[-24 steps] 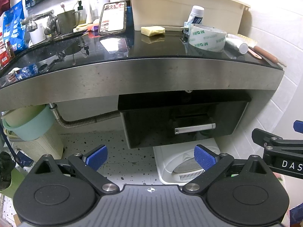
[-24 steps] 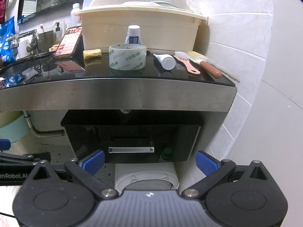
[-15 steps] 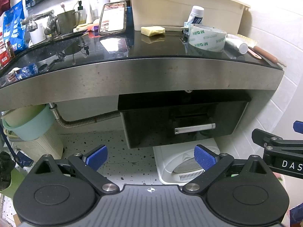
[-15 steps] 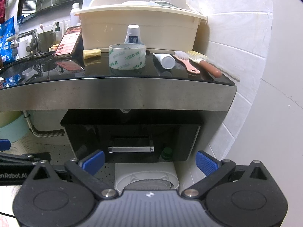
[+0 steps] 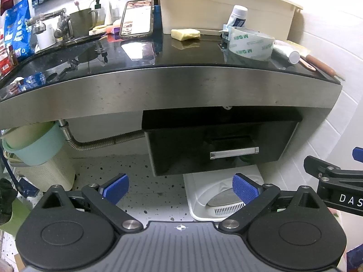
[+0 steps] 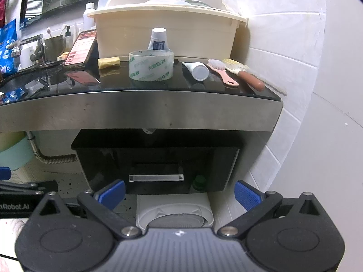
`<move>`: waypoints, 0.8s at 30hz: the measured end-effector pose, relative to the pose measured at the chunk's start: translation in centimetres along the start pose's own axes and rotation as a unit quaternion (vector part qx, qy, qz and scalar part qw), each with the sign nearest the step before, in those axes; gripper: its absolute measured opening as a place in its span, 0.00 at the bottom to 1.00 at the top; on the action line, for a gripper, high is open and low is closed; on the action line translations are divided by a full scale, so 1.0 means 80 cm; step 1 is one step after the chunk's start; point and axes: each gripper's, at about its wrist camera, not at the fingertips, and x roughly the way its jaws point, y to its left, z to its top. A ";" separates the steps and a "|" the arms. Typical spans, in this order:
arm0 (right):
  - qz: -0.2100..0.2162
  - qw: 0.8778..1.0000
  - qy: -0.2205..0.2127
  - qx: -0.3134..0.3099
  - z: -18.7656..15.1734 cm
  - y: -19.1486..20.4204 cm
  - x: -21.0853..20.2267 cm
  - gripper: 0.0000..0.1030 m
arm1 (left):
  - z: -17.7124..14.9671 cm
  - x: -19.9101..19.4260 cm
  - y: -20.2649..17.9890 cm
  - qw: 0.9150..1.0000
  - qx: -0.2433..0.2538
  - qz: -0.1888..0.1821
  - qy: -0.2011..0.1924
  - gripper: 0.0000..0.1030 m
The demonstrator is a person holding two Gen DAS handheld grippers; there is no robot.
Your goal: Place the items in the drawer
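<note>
While I hold both tools low in front of the counter, nothing differs from a moment ago: same framing, same objects, no shift in either view. My left gripper [image 5: 180, 187] has its blue pads spread as wide as they go, with nothing between them but speckled floor and a white appliance [image 5: 217, 195]. My right gripper [image 6: 179, 192] is just as wide and just as empty; its black linkage pokes into the left view at the right edge.

Past the fingertips hangs the black drawer [image 6: 156, 165], pushed in flush, its silver handle [image 6: 156, 178] level and free, with open air between it and both sets of pads. A flexible metal hose [image 5: 102, 141] runs off its left side, and white tiled wall [image 6: 283, 52] closes in tight on the right. A small green thing beside the handle's right end is too dark to make out.

Above, the steel counter edge [image 6: 140, 108] overhangs the drawer. On the black top sit the tape roll [image 6: 150, 65], upright near the rim, a white tube [image 6: 197, 70] lying just right of it, then a pink brush [image 6: 222, 72] and a brown-handled brush [image 6: 246, 74] by the wall. A yellow sponge [image 6: 109, 63] lies left of the tape, a small bottle [image 6: 158, 39] stands behind it against the cream bin [image 6: 163, 22], and a phone [image 6: 80, 47] leans farther left. The sink corner beyond is cluttered and cut off by the lens edge.
</note>
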 end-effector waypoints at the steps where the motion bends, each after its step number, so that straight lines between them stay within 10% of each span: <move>1: 0.000 1.000 0.000 0.000 0.000 0.000 0.000 1.00 | 0.000 0.000 0.000 1.000 0.000 -0.002 -0.001 0.95; 24: -0.008 1.000 0.011 0.004 -0.004 -0.003 0.010 1.00 | 0.010 -0.002 -0.008 0.999 0.023 0.026 -0.034 0.96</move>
